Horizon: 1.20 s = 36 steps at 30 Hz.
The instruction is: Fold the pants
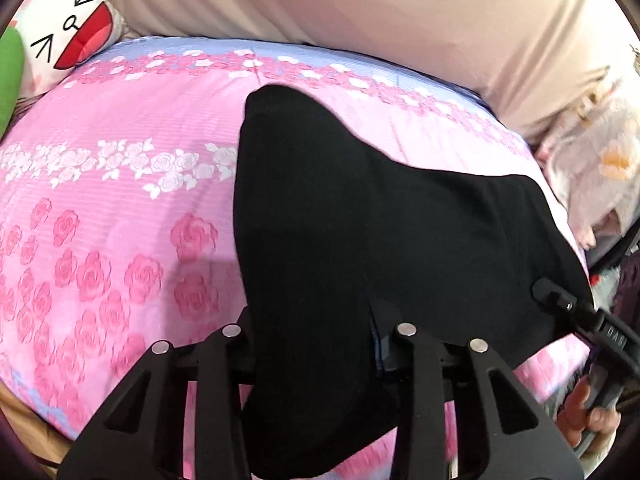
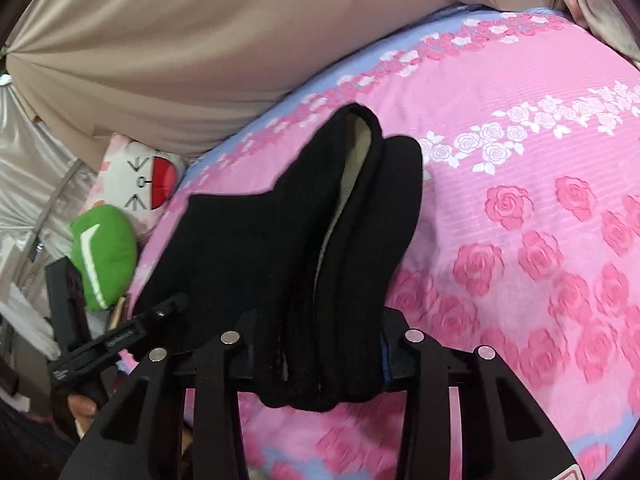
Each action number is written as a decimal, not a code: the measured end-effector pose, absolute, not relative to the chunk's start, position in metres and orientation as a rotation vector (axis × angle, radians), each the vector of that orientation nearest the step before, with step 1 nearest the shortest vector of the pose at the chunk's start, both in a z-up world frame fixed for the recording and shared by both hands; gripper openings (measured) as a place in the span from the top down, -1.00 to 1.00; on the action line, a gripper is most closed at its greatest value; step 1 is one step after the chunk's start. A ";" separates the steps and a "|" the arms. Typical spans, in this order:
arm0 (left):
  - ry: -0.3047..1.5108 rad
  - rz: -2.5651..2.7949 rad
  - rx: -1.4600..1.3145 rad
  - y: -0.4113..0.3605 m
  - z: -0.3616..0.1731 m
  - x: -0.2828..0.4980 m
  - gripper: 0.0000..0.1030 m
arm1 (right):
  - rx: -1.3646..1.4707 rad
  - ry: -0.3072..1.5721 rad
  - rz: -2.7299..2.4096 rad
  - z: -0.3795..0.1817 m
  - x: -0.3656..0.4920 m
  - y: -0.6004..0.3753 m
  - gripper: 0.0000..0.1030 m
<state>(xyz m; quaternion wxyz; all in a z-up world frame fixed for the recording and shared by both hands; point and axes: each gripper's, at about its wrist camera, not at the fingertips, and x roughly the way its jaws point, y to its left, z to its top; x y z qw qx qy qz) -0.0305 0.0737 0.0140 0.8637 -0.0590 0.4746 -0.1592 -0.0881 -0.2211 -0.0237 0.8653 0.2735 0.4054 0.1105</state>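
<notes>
Black pants (image 1: pixel 360 220) lie bunched on the pink rose bedspread (image 1: pixel 120 220). In the left wrist view one thick fold runs back between my left gripper's (image 1: pixel 312 320) fingers, which are shut on it. My right gripper (image 1: pixel 556 300) bites the cloth's right edge, with a hand (image 1: pixel 588 412) on its handle. In the right wrist view the black pants (image 2: pixel 312 220) are doubled, showing a pale lining, and my right gripper (image 2: pixel 320 332) is shut on the layered folds. My left gripper (image 2: pixel 164 312) holds the cloth's left edge. The fingertips of both are hidden by fabric.
A beige cushion (image 1: pixel 360 8) lines the bed's far side. A cartoon-face pillow (image 1: pixel 76 28) and a green plush (image 2: pixel 104 256) sit at one corner. A pale floral cloth (image 1: pixel 596 168) lies at the right. Grey satin fabric (image 2: pixel 32 168) hangs beyond the bed.
</notes>
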 end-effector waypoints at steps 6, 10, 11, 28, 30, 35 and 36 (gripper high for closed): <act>1.071 -0.370 -0.108 0.076 -0.001 -0.058 0.22 | 0.584 0.935 0.207 -0.041 -0.117 -0.234 0.17; 1.072 -0.308 -0.136 0.080 -0.009 -0.053 -0.35 | 0.640 0.935 0.198 -0.058 -0.112 -0.238 -0.14; 1.069 -0.286 -0.129 0.079 -0.010 -0.051 -0.50 | 0.635 0.934 0.196 -0.058 -0.110 -0.239 -0.17; 1.066 -0.309 -0.161 0.065 -0.014 -0.037 -0.44 | 0.507 0.897 0.168 -0.057 -0.097 -0.215 -0.42; 1.046 -0.310 -0.144 0.063 -0.006 -0.041 0.04 | 0.539 0.897 0.187 -0.057 -0.098 -0.221 -0.07; 1.003 -0.322 -0.119 0.061 0.014 -0.051 0.33 | 0.509 0.862 0.192 -0.041 -0.107 -0.218 0.18; 0.992 -0.328 -0.117 0.060 0.018 -0.054 0.34 | 0.491 0.850 0.190 -0.035 -0.110 -0.215 0.19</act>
